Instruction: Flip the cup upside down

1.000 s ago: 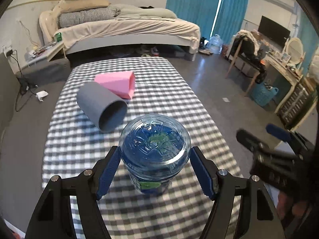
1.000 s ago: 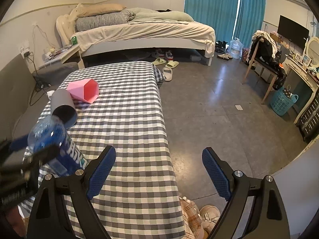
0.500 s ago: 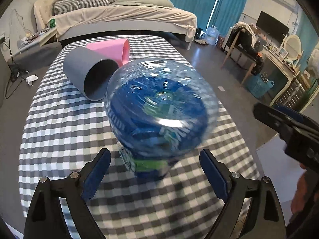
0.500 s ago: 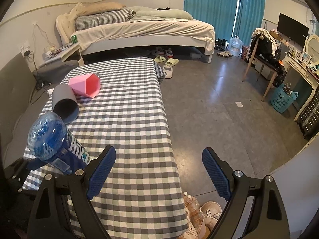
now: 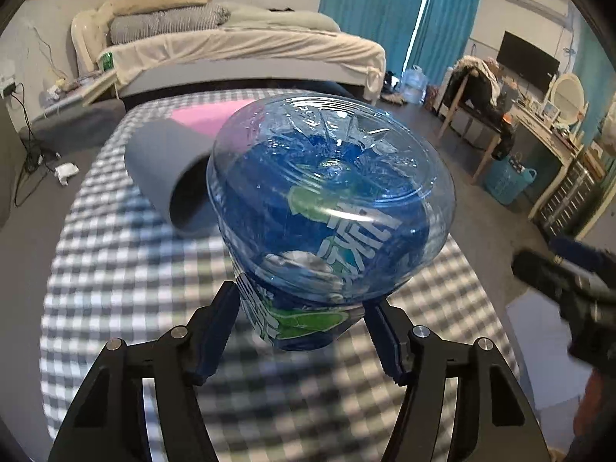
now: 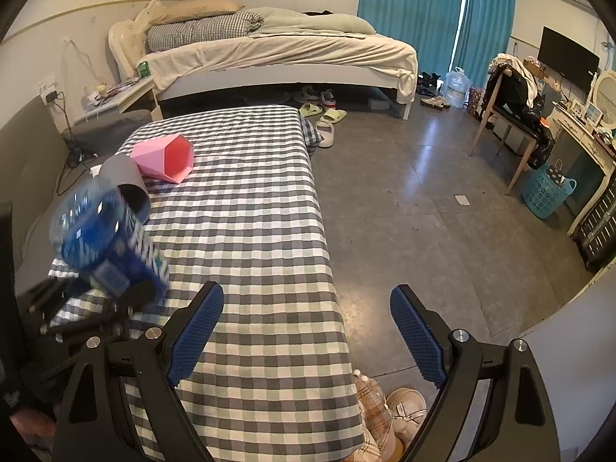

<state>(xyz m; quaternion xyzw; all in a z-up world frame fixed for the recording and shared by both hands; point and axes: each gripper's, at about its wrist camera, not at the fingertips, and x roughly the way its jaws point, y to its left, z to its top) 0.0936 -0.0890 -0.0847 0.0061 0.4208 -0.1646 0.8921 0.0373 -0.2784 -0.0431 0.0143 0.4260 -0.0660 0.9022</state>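
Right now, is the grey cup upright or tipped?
Tipped: the grey cup lies on its side on the checked cloth, mouth facing sideways.

The left claw (image 5: pixel 300 331) grips a blue bottle (image 5: pixel 327 208) bottom-forward, with the grey cup (image 5: pixel 165 165) lying behind it.

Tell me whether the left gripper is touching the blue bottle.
Touching: the left wrist view shows the left gripper closed with both pads against the blue bottle.

Soft daylight through teal curtains (image 6: pixel 419 11) fills the room evenly; fisheye bending darkens the corners, while the blue bottle (image 6: pixel 96 231) and checked tabletop (image 5: pixel 115 269) smear with motion blur.
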